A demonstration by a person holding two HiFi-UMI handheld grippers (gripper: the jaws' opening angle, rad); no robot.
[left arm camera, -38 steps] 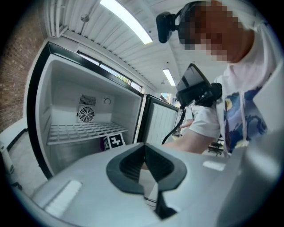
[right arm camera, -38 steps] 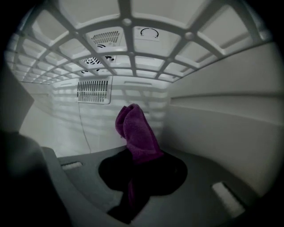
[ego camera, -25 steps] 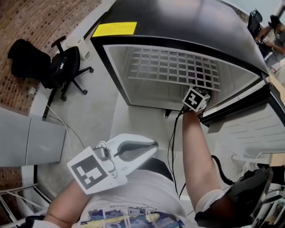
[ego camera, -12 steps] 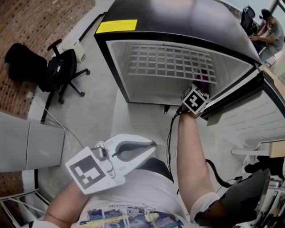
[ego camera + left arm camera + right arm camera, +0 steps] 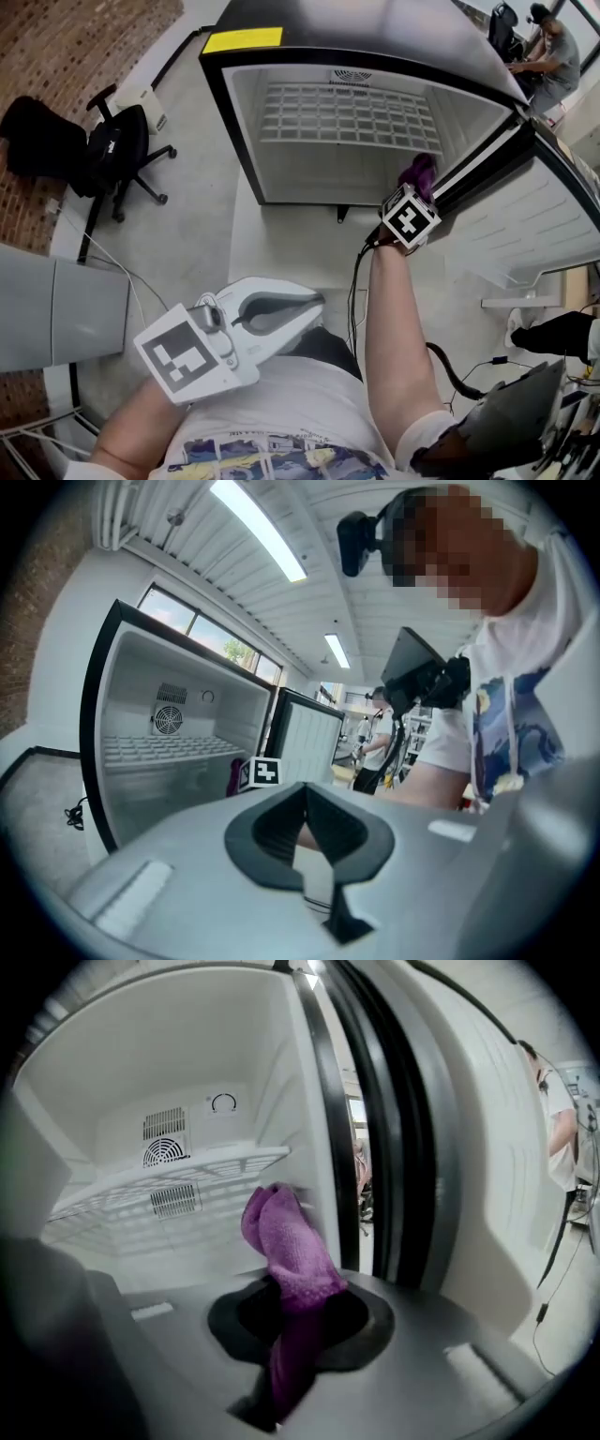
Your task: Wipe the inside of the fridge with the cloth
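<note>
My right gripper (image 5: pixel 413 200) has its jaws clamped on the purple cloth (image 5: pixel 419 172). The cloth stands up out of the jaws at the right side of the open fridge (image 5: pixel 309 178), near the black door seal (image 5: pixel 375 1147) and below the wire shelf (image 5: pixel 347 117). I cannot tell whether it touches a wall. My left gripper (image 5: pixel 305 307) sits low by my torso, jaws together and empty.
</note>
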